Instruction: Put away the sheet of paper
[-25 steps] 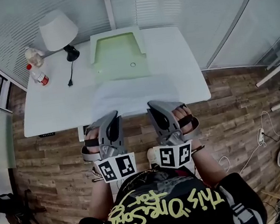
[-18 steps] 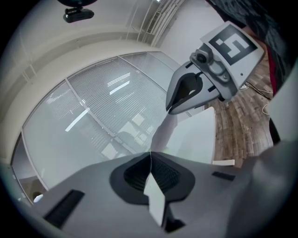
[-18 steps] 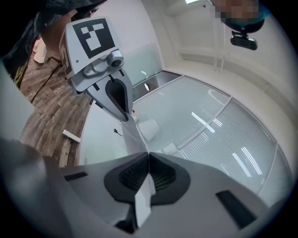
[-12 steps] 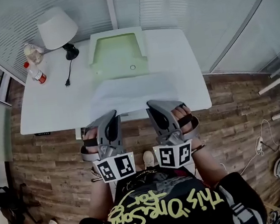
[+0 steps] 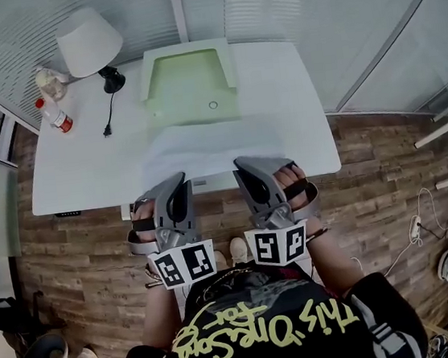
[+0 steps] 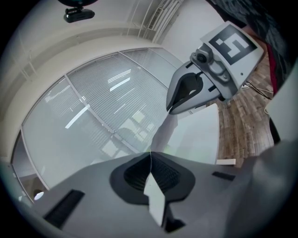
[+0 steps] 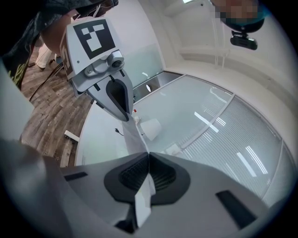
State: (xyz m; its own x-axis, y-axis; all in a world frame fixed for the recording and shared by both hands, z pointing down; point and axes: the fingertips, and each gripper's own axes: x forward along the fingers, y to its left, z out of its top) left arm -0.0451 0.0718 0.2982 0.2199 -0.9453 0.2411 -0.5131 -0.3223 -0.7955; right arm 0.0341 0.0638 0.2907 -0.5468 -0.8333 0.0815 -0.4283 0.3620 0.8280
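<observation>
Little changing since a second ago: left tool (image 5: 181,181) and right tool (image 5: 244,168) are both clenching the sheet of paper (image 5: 212,147) over the table (image 5: 77,172); stowing is pending.

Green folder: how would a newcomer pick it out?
Find the white table; at its far middle, just beyond the sheet of paper, lies the green folder. It is the only pale green thing; lamp and bottles stand to its left.

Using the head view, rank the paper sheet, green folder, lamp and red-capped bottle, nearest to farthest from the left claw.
1. Paper sheet, gripped in the left claw.
2. Green folder, behind the sheet.
3. Lamp and red-capped bottle, far left: too close to call.
</observation>
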